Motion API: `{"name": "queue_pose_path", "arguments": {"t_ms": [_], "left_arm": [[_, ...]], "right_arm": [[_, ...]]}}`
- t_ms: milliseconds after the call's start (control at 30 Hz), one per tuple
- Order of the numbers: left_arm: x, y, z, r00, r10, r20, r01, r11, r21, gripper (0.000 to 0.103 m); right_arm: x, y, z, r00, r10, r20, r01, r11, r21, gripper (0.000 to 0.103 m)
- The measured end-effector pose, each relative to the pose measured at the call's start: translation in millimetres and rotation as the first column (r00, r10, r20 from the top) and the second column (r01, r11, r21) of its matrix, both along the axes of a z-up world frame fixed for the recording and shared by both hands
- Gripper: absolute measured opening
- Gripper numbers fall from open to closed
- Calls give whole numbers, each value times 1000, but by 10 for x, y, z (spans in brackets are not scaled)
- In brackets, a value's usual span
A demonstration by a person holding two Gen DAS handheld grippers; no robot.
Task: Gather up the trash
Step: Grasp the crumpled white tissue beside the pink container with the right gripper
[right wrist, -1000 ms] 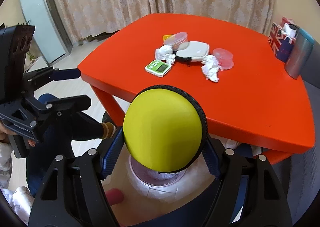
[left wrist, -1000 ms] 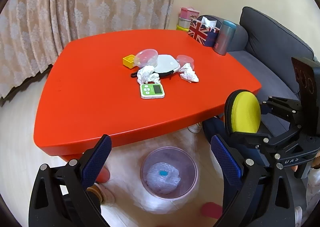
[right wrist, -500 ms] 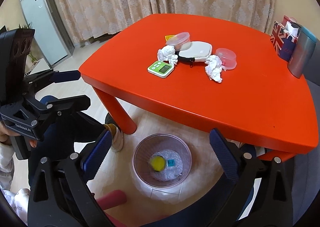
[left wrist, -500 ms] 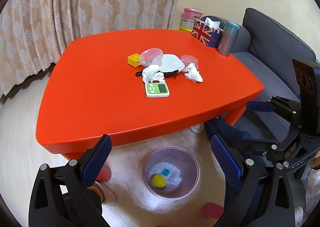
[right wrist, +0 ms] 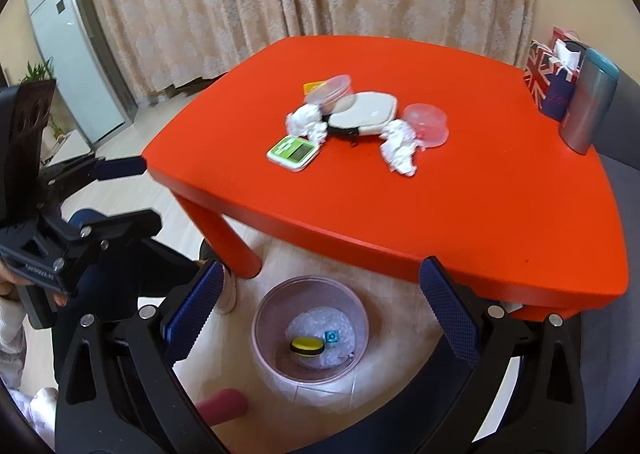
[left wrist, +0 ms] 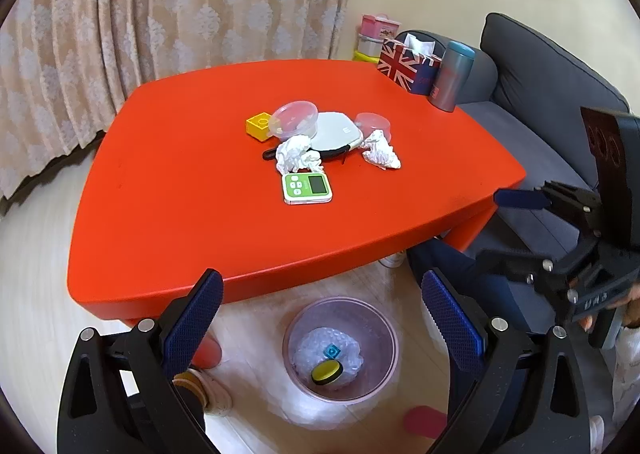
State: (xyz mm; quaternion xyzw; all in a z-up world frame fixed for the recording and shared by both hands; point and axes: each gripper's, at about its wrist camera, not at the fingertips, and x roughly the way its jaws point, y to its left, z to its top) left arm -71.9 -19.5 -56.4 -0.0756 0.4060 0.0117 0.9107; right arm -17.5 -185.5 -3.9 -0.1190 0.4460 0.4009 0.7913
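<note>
Standing as the largest thing in both views: an orange counter (left wrist: 192, 193), bare across most of its top. Sitting on the floor below its near edge: a translucent pink bin (right wrist: 310, 328) lined with crumpled clear plastic. Lying inside that bin, on the plastic: a round yellow case with a black rim (right wrist: 306, 346), with a small blue cube (right wrist: 331, 336) just beside it. Hovering above the bin with jaws spread wide and nothing between them: the right gripper (right wrist: 320, 314). Likewise hanging over the bin, jaws apart and gripping nothing: the left gripper (left wrist: 322, 312).

Resting near the counter's middle in one loose cluster: a flat white pouch (left wrist: 334, 129) with a black strap, a clear round tub (left wrist: 294, 121) leaning against it, a small pink-tinted tub (left wrist: 372, 121) on the pouch's other side. Lying in front of the pouch: two crumpled white tissues, one (left wrist: 296, 153) touching the green timer (left wrist: 307, 188), the other (left wrist: 380, 151) just beside the pink tub. Sitting behind the clear tub: a yellow block (left wrist: 259, 125). Standing at the counter's far corner, well apart from the cluster: a flag-print tissue box (left wrist: 404, 63) and a grey tumbler (left wrist: 452, 75).
</note>
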Motion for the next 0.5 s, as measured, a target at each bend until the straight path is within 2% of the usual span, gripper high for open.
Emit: {"name": "queue_pose_path", "arguments": {"t_ms": [500], "left_arm": [[309, 79, 26, 1000, -5, -17, 5, 1000, 23, 96]], "right_arm": [[728, 209, 5, 999, -44, 11, 44, 999, -29, 97]]}}
